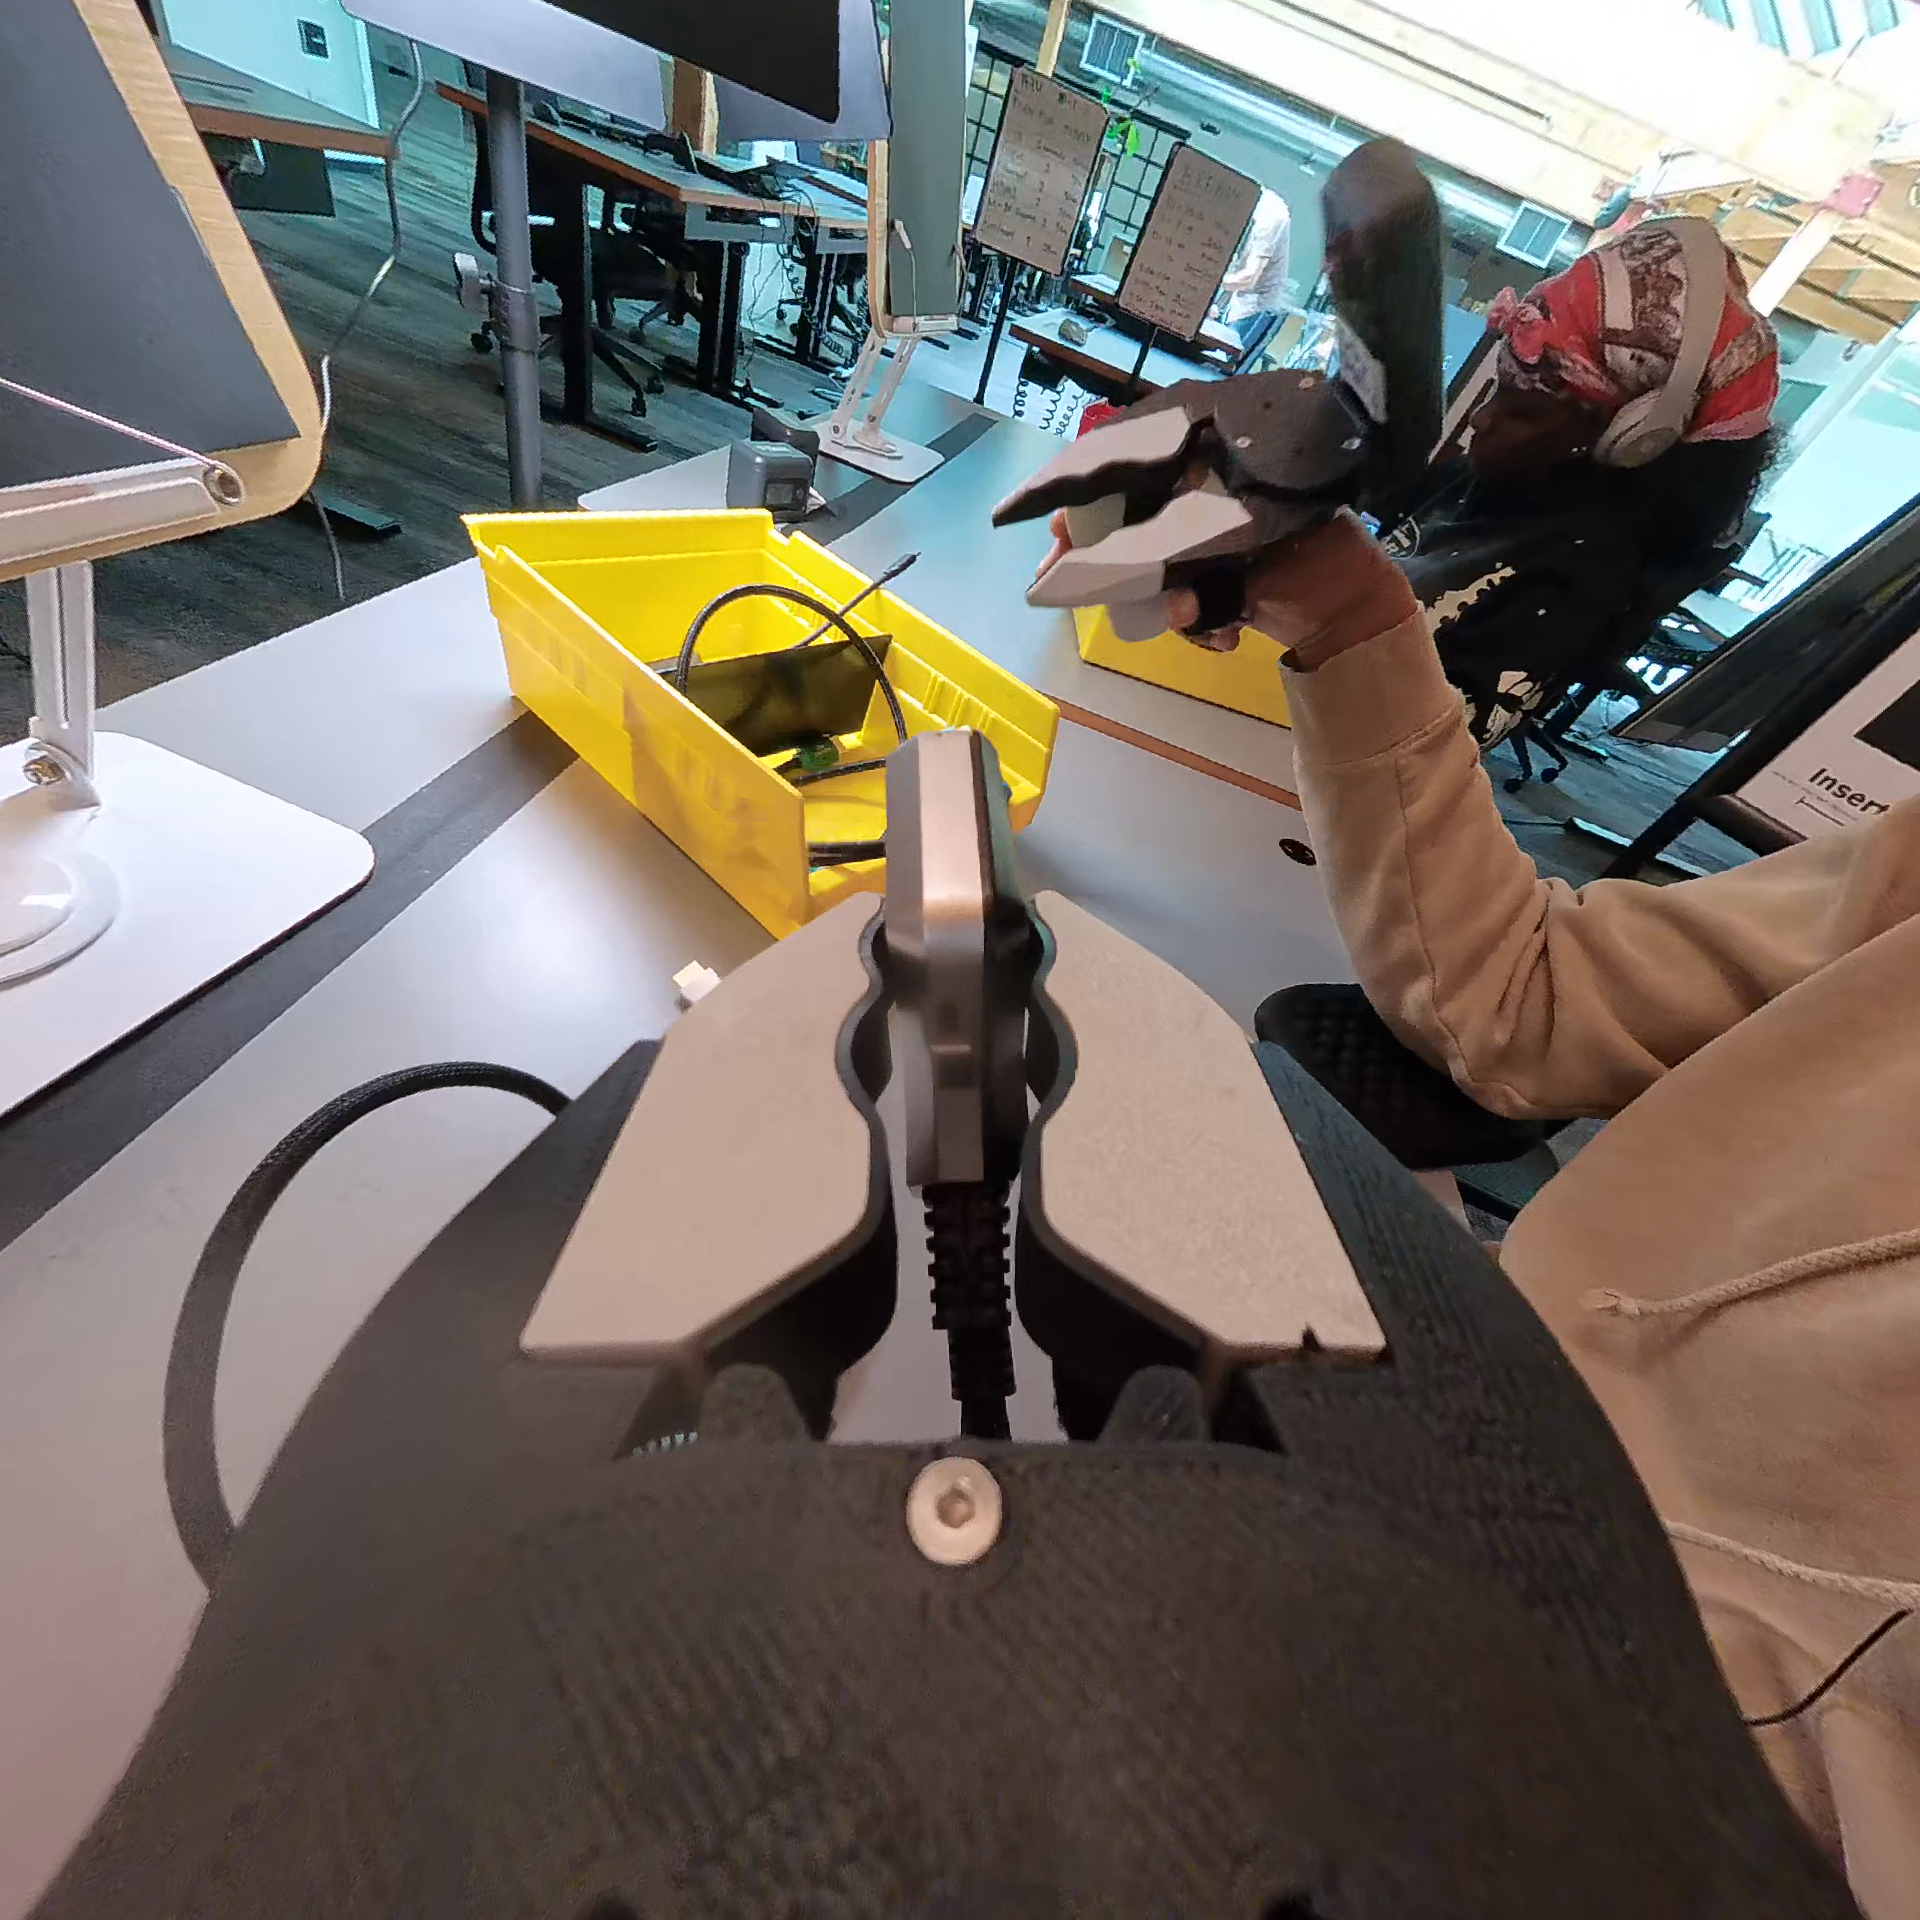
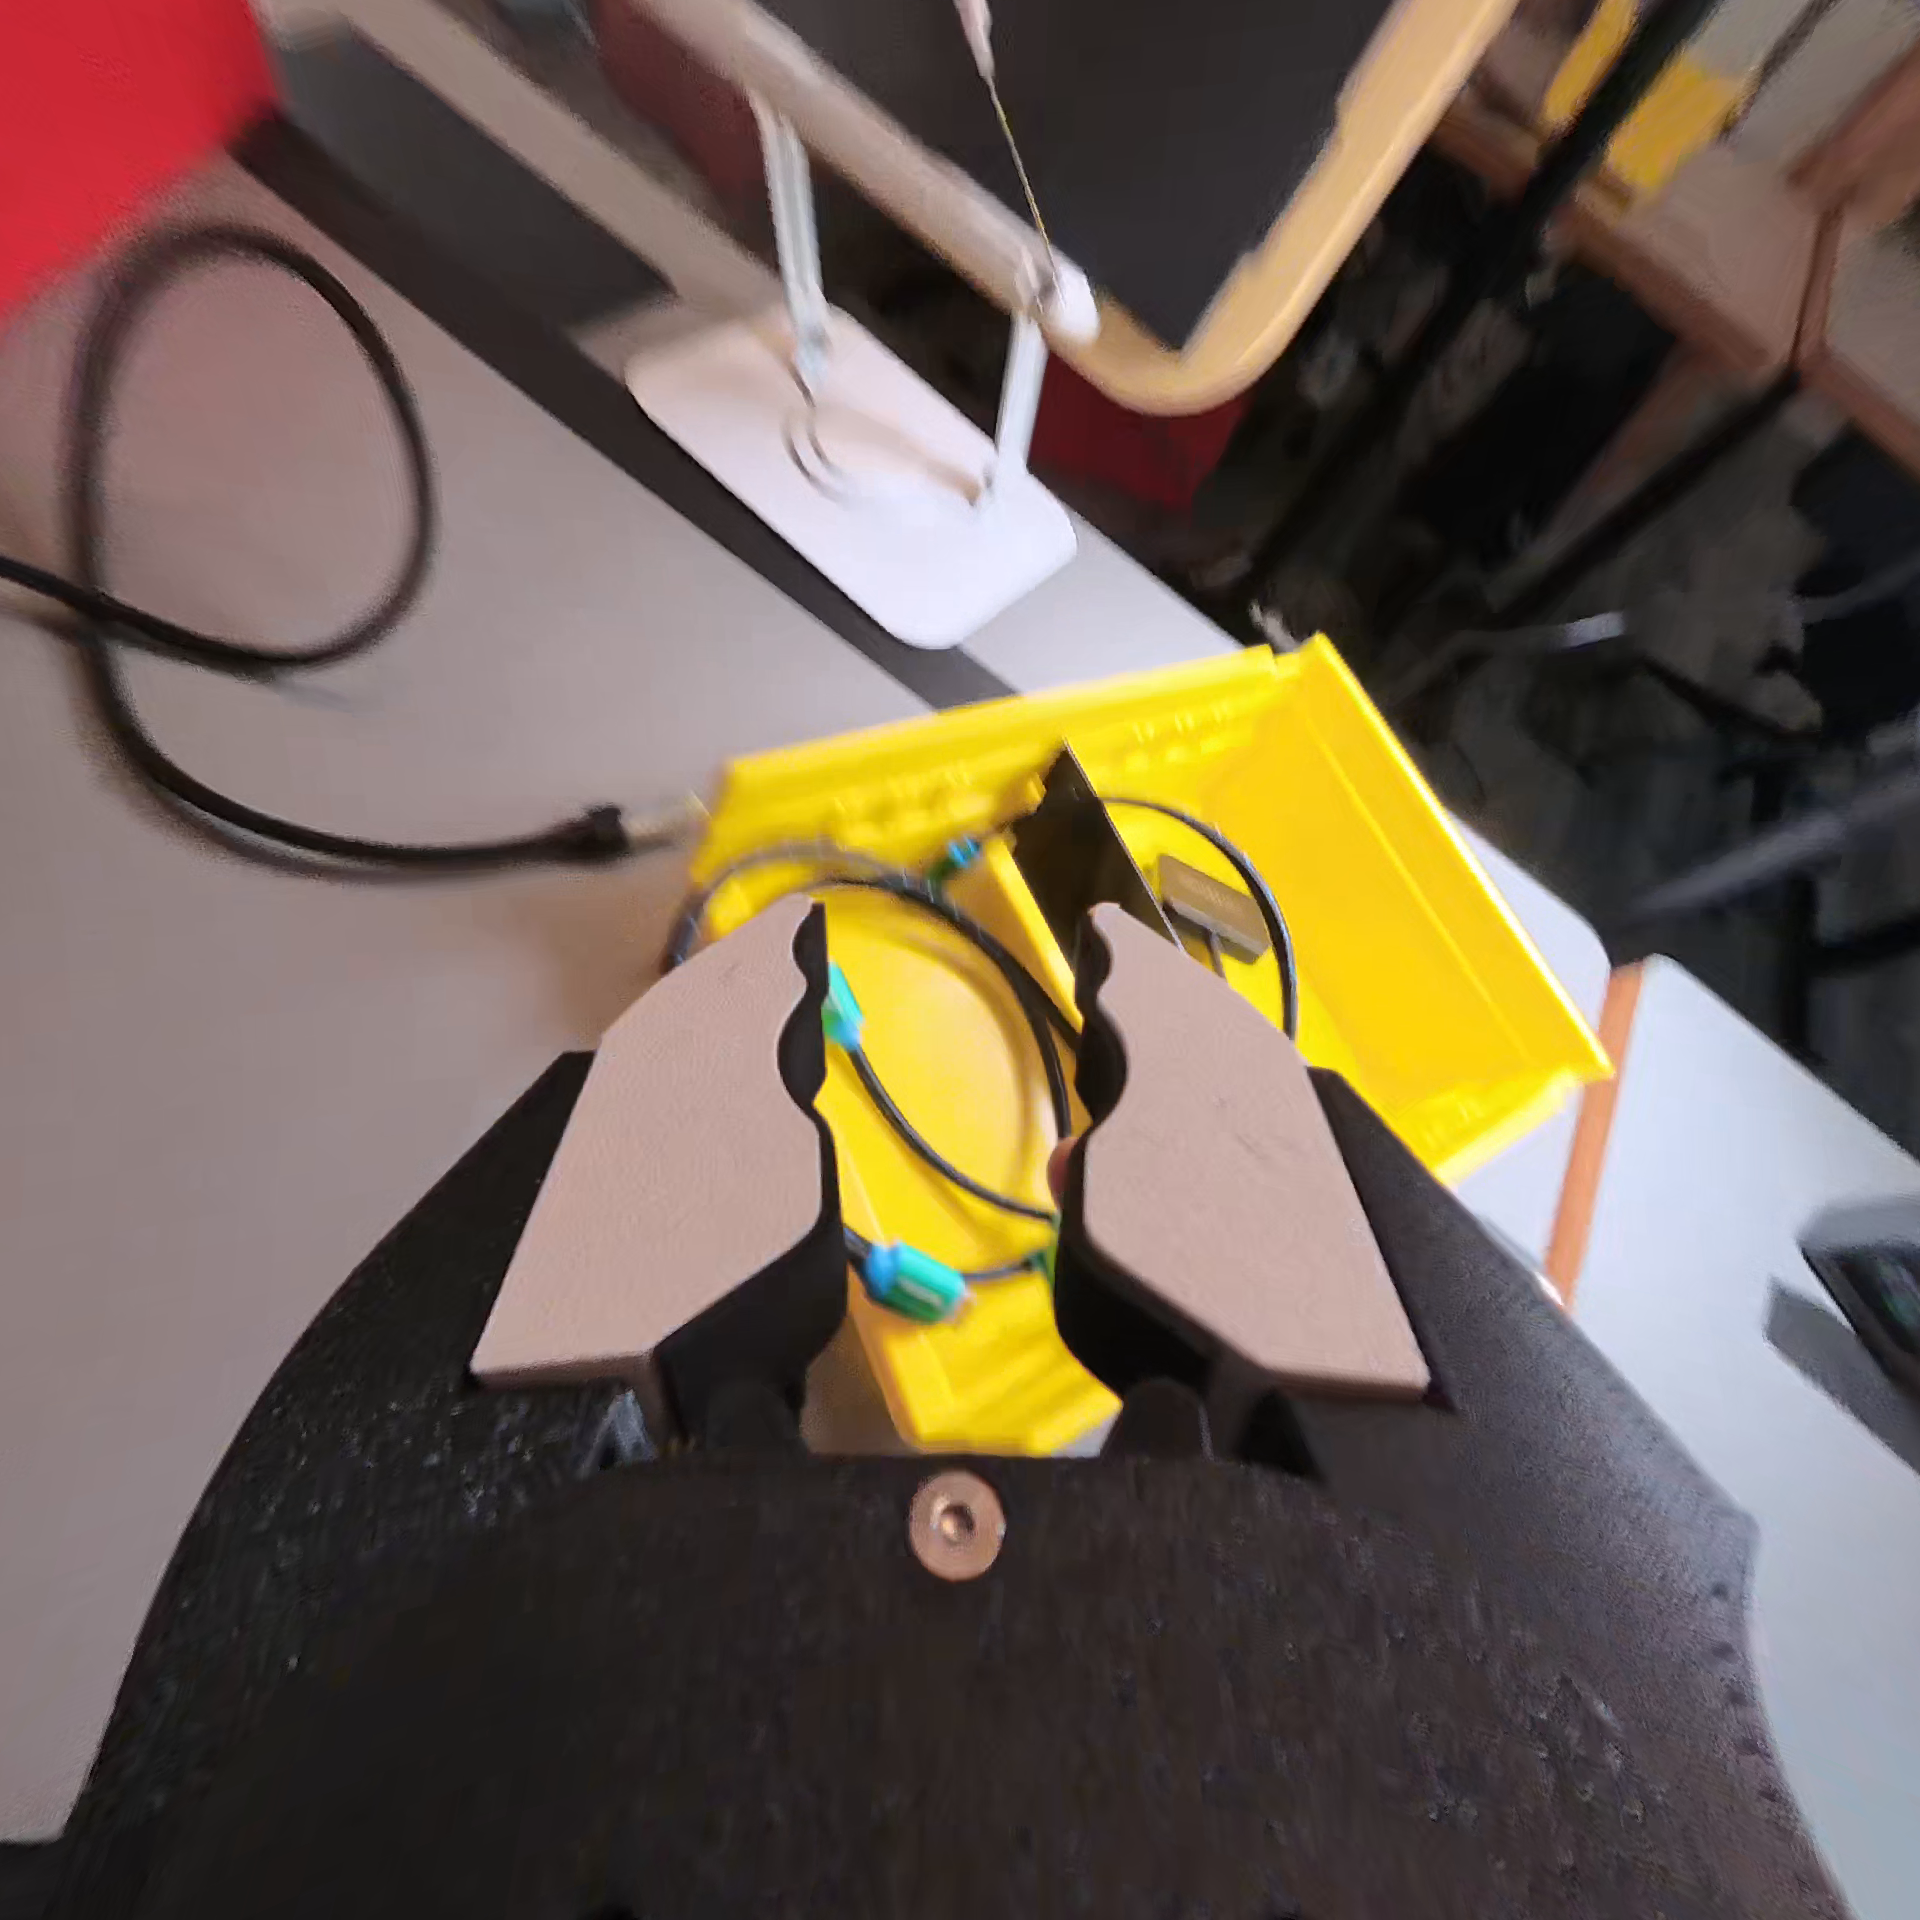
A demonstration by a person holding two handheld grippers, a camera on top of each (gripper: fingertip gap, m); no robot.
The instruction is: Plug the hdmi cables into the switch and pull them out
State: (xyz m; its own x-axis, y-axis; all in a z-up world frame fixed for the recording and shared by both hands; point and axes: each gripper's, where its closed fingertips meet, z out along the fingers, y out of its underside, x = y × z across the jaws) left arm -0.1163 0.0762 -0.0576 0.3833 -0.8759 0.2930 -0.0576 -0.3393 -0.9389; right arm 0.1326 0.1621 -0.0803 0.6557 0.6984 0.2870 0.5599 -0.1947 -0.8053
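My left gripper (image 1: 956,925) is shut on a slim grey switch (image 1: 935,831), held on edge just above the grey table. A black braided cable (image 1: 197,1299) runs from the switch's rear and loops to the left. My right gripper (image 2: 956,920) is open and empty, hovering over a yellow bin (image 2: 1403,883). It also shows in the left wrist view (image 1: 1029,551), raised at the upper right. Another black cable (image 2: 260,831) lies on the table, its plug end (image 2: 597,831) next to the bin's left side.
The yellow bin (image 1: 644,665) holds thin black cables with green-blue connectors (image 2: 904,1288), a black divider and a small black device (image 2: 1210,904). A white stand base (image 1: 156,894) sits at the left. A second yellow bin (image 1: 1174,649) and a seated person are at the back right. Across from one pair of fingers to the other is roughly 25 cm.
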